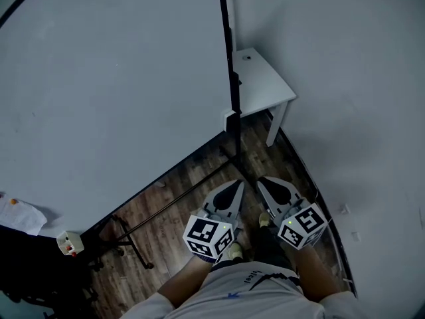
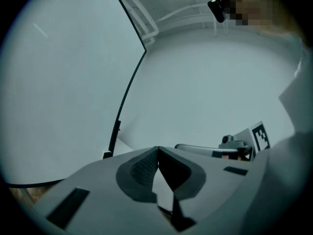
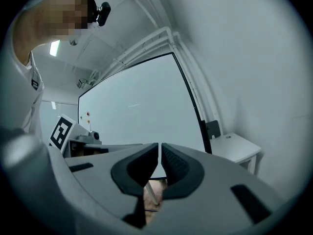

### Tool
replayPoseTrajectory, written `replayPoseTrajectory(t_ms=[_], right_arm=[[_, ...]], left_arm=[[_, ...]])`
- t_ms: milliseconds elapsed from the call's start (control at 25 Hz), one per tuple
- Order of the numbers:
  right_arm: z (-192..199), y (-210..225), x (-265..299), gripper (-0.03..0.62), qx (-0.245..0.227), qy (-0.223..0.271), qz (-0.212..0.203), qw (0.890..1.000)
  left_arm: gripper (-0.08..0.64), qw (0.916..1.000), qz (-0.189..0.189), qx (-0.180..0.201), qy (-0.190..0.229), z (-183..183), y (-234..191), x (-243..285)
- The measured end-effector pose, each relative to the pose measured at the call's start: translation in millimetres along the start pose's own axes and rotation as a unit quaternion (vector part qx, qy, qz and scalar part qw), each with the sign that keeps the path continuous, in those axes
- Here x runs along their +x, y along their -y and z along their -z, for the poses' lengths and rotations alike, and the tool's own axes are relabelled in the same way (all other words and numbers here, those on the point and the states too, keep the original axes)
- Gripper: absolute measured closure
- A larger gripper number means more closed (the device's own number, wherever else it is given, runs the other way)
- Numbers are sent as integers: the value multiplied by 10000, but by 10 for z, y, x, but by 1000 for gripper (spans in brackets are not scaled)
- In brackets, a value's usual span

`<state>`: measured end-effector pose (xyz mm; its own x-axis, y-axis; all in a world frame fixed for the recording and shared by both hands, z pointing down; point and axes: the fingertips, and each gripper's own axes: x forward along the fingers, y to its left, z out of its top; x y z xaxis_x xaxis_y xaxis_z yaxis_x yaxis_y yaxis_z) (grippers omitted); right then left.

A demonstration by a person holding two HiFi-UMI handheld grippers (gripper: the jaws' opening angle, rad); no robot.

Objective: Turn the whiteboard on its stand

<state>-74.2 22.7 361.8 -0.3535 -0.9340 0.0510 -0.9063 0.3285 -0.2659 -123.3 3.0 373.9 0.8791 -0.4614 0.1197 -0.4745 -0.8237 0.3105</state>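
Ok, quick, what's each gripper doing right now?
Left gripper: closed, holding nothing.
Right gripper: closed, holding nothing.

Head view: the camera sits on the person's head and faces steeply down. The left gripper (image 1: 234, 186) and right gripper (image 1: 263, 181) lie close beneath it at 6 o'clock. The whiteboard (image 1: 113, 78) spreads from 9 to 12 o'clock, with the white table (image 1: 262, 85) at 1 o'clock.

Left gripper view: the camera rides just behind its own jaws and faces upward. The whiteboard is at 10 o'clock and the right gripper at 4 o'clock.

Right gripper view: same mounting, with the whiteboard at 12 o'clock, the table at 4 o'clock and the left gripper at 8 o'clock.

All three views share the whiteboard's black right edge (image 1: 226, 38)
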Motion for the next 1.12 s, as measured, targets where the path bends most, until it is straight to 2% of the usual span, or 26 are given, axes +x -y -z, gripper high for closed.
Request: replayPoseTrajectory(t_ms=[240, 400, 680, 880, 1000, 1120], right_arm=[[-131, 754, 560, 575, 94, 7, -401, 9992], [-277, 1214, 978, 575, -29, -147, -702, 9974], [-291, 1757, 1639, 575, -128, -466, -1241, 9911], [-125, 2091, 2018, 566, -155, -685, -1535, 9857], [-6, 2256, 2215, 517, -188, -827, -1733, 9812], [93, 2384, 2409, 499, -235, -964, -1869, 9773]], left_arm=[[548, 9986, -510, 36, 136, -133, -399, 623], [548, 9962, -838, 27, 227, -286, -650, 1124], [548, 9902, -1352, 31, 361, -537, -1074, 1799], [548, 9863, -1619, -52, 318, -515, -1267, 2094], [548, 9834, -1792, -90, 288, -483, -1374, 2200], [548, 9817, -1879, -121, 286, -474, -1490, 2303]])
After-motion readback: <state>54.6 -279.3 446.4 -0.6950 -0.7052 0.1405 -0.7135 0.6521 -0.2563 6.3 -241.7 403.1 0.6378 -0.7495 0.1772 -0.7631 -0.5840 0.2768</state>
